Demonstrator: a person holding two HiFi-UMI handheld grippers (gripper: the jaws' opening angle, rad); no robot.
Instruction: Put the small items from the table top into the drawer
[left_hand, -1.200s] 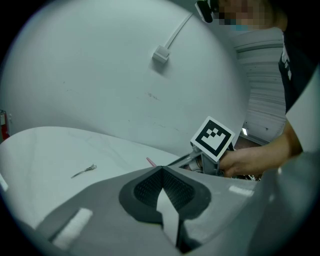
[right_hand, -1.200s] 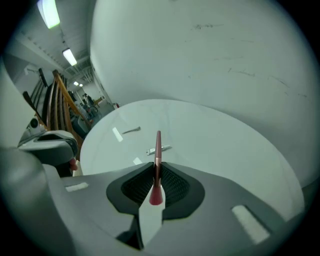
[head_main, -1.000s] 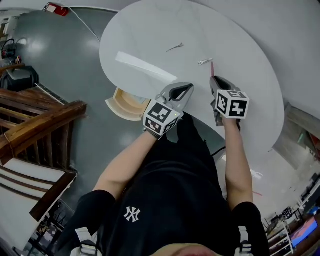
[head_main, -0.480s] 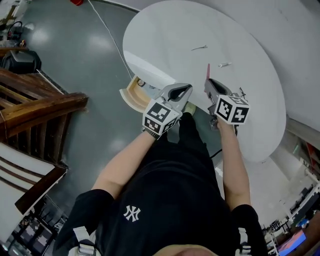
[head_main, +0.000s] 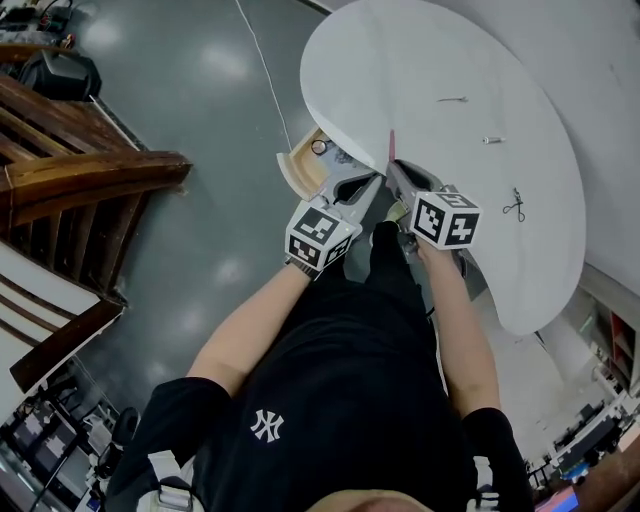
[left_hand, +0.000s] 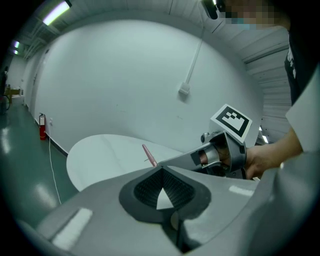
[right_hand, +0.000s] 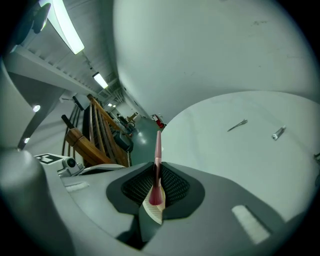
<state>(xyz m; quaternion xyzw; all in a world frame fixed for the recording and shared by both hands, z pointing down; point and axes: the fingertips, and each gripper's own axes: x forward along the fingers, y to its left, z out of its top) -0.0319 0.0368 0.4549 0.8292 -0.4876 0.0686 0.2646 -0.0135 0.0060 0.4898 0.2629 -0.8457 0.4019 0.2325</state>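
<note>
My right gripper (head_main: 393, 167) is shut on a thin pink stick (head_main: 391, 143) with a cream end, which points up out of the jaws (right_hand: 157, 150). It hovers over the near edge of the white round table (head_main: 440, 50), just right of the open wooden drawer (head_main: 298, 170). A small ring (head_main: 319, 147) lies in the drawer. My left gripper (head_main: 370, 182) is shut and empty, close beside the right one. On the table lie a thin metal pin (head_main: 452, 100), a small bolt (head_main: 493, 140) and small scissors (head_main: 514, 205).
Grey floor (head_main: 200, 120) lies left of the table, with wooden furniture (head_main: 80, 180) further left. A cable (head_main: 262, 70) runs across the floor. The person's legs in black stand right below the grippers.
Both grippers have moved left along the table's edge, toward the open drawer. The right one still holds the pink stick. The view has swung, so the table sits further right.
</note>
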